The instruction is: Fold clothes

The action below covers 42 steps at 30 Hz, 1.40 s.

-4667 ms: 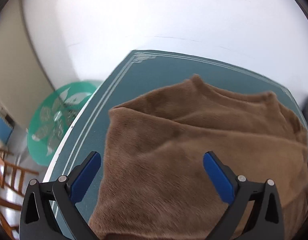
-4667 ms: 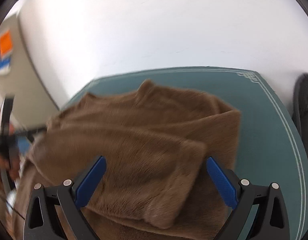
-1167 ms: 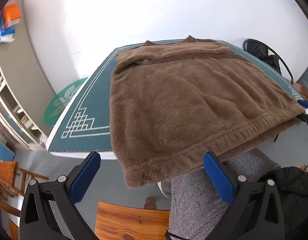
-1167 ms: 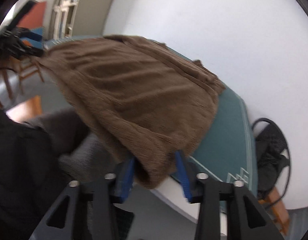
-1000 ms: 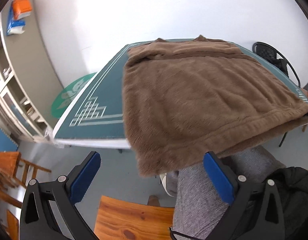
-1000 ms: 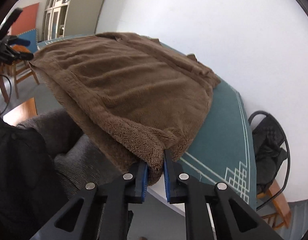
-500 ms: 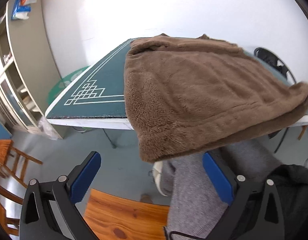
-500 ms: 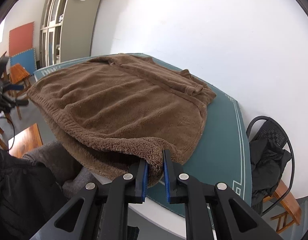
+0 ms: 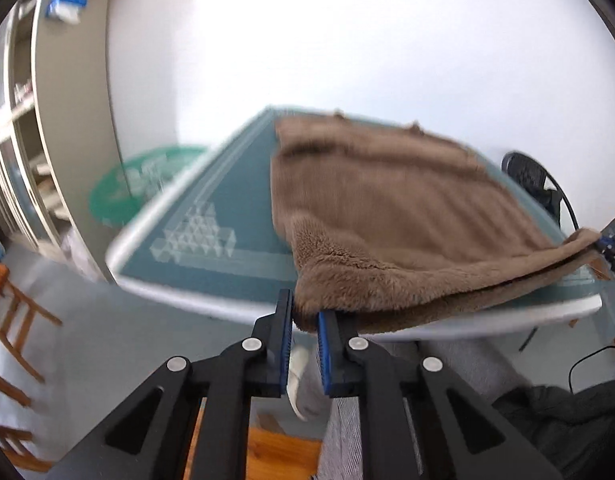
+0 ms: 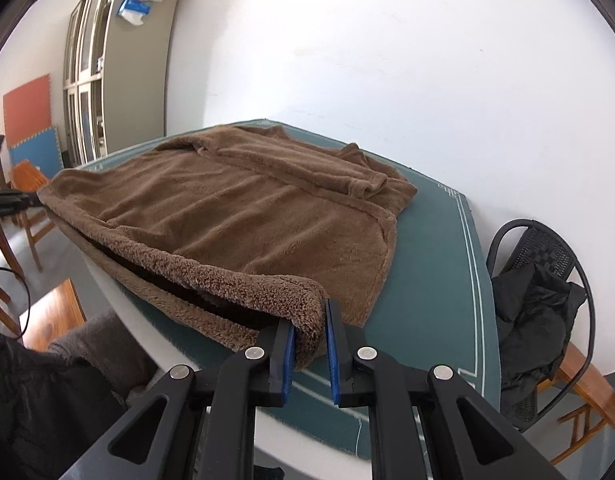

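A brown fleece garment [image 9: 391, 216] lies spread on a green table [image 9: 223, 216], its hem at the near edge. My left gripper [image 9: 304, 322] is shut on the hem's left corner, lifted a little off the table edge. My right gripper [image 10: 310, 332] is shut on the hem's right corner of the same garment [image 10: 247, 216], just above the green table [image 10: 435, 280]. The right gripper also shows far right in the left wrist view [image 9: 611, 246]. The left gripper shows far left in the right wrist view [image 10: 11, 200].
A black mesh chair [image 10: 543, 280] with dark clothing stands right of the table. A cabinet [image 10: 107, 72] stands on the left. Wooden chairs [image 9: 11, 320] and a green round mat [image 9: 143, 184] are on the floor. The person's grey-trousered legs [image 9: 447, 380] are under the near edge.
My left gripper went from open and clear of the garment to shut on the hem's left corner. My right gripper kept its grip and the hem rose, stretched between the two.
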Available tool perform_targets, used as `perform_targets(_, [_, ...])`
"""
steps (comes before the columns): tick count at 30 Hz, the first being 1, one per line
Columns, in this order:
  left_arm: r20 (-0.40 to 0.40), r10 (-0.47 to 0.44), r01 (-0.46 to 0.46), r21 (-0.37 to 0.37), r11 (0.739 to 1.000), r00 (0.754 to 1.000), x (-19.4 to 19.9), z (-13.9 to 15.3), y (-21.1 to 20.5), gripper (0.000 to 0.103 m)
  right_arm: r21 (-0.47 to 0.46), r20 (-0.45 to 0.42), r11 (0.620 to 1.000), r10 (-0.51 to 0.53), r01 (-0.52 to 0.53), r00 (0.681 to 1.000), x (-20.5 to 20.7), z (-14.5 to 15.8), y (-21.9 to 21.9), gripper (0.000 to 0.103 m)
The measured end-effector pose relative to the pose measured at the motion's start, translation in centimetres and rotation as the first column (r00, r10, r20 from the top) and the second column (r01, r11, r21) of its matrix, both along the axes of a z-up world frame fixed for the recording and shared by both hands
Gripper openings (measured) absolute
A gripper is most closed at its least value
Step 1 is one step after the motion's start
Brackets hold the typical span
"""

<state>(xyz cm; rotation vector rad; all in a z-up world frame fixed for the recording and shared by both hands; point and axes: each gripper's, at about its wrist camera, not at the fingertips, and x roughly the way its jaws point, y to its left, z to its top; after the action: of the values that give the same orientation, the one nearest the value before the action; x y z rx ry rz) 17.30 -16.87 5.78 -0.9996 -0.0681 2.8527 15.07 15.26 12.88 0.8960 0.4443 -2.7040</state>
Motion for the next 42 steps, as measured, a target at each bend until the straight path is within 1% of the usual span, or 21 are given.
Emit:
perform_targets(4, [-0.109,0.005,-0.01,-0.042,0.999,0.994,-0.6,4.5,0.3,0.014,-0.002,-0.046,1.0,-0.007,0.007,0.999,-0.7,1.4,0.0,0.014])
perform_targets(7, [-0.196,0.017,-0.03,-0.064,0.998,0.98,-1.7,7.8,0.8,0.014,-0.007,-0.1,1.0,-0.022,0.021,0.995,-1.6,2.9,0.3,0.014])
perform_targets(8, [-0.227,0.046,-0.066,-0.081,0.995,0.973,-2.1,8.6,0.9,0.005,-0.011,-0.123,0.999,-0.034,0.033,0.992,-2.1,3.5,0.5,0.014])
perform_targets(10, [-0.284,0.111,-0.147,-0.107,0.983,0.952,-3.3,10.2,0.5,0.004,-0.01,-0.174,0.997,-0.08,0.079,0.981,-3.0,4.7,1.0,0.014])
perform_targets(11, [-0.299,0.134,-0.163,-0.075,0.984,0.945,-4.2,11.1,-0.3,0.004,-0.026,-0.193,0.995,-0.102,0.099,0.976,-3.7,5.4,1.6,0.014])
perform_targets(13, [-0.285,0.154,-0.166,-0.021,0.986,0.946,-5.9,12.1,-1.7,0.004,-0.074,-0.191,0.991,-0.12,0.107,0.974,-5.3,6.1,2.6,0.014])
perform_targets(15, [-0.254,0.154,-0.16,-0.004,0.987,0.955,-7.5,12.2,-2.4,0.004,-0.07,-0.189,0.992,-0.115,0.103,0.975,-6.9,6.2,2.6,0.014])
perform_targets(17, [-0.181,0.094,-0.095,0.005,0.995,0.979,-8.5,11.1,-2.0,0.004,-0.046,-0.185,0.995,-0.095,0.088,0.978,-7.8,5.8,1.9,0.014])
perform_targets(19, [-0.123,0.03,-0.032,-0.015,0.999,0.992,-8.2,9.2,-0.6,0.004,-0.033,-0.18,0.997,-0.077,0.072,0.981,-8.3,5.3,1.2,0.014])
perform_targets(20, [-0.101,-0.002,-0.001,-0.03,1.0,0.995,-8.1,8.3,0.1,0.007,-0.027,-0.178,0.997,-0.073,0.069,0.981,-8.5,5.1,1.0,0.014])
perform_targets(22, [-0.05,-0.071,0.068,-0.066,0.996,0.996,-7.3,6.0,1.9,0.018,-0.031,-0.174,0.997,-0.076,0.072,0.982,-9.1,4.9,1.2,0.014])
perform_targets(24, [-0.009,-0.143,0.142,-0.099,0.985,0.99,-5.9,3.8,3.7,0.045,-0.038,-0.17,0.996,-0.086,0.081,0.982,-9.5,4.9,1.5,0.014])
perform_targets(25, [0.0,-0.171,0.17,-0.115,0.979,0.985,-5.0,3.0,4.6,0.052,-0.042,-0.167,0.995,-0.092,0.086,0.982,-9.6,4.8,1.6,0.014])
perform_targets(27, [0.011,-0.216,0.215,-0.138,0.967,0.976,-3.0,1.7,6.0,0.076,-0.05,-0.154,0.995,-0.097,0.09,0.983,-9.9,4.6,1.8,0.014])
perform_targets(28, [0.016,-0.233,0.233,-0.15,0.961,0.972,-2.2,1.2,6.6,0.081,-0.054,-0.148,0.994,-0.097,0.09,0.984,-10.0,4.4,1.9,0.014])
perform_targets(31, [0.035,-0.255,0.257,-0.176,0.95,0.966,-0.6,0.2,7.9,0.084,-0.058,-0.141,0.994,-0.097,0.089,0.985,-9.9,4.0,2.0,0.014])
perform_targets(37, [0.073,-0.203,0.213,-0.16,0.964,0.976,-1.5,-2.3,9.1,0.084,-0.041,-0.147,0.994,-0.103,0.098,0.984,-9.4,3.6,1.8,0.014])
perform_targets(38, [0.074,-0.187,0.197,-0.146,0.97,0.98,-1.9,-2.6,9.0,0.079,-0.039,-0.146,0.994,-0.104,0.099,0.984,-9.3,3.6,1.8,0.014])
perform_targets(39, [0.079,-0.17,0.18,-0.136,0.974,0.982,-2.3,-2.8,8.7,0.065,-0.031,-0.147,0.994,-0.105,0.101,0.984,-9.2,3.5,1.8,0.014])
perform_targets(40, [0.09,-0.164,0.174,-0.111,0.979,0.982,-2.7,-3.0,8.3,0.058,-0.023,-0.149,0.994,-0.106,0.104,0.983,-9.2,3.4,1.8,0.014])
perform_targets(42, [0.095,-0.127,0.134,-0.069,0.989,0.987,-3.1,-2.9,7.3,0.035,-0.012,-0.147,0.994,-0.107,0.107,0.983,-8.9,3.2,1.9,0.014])
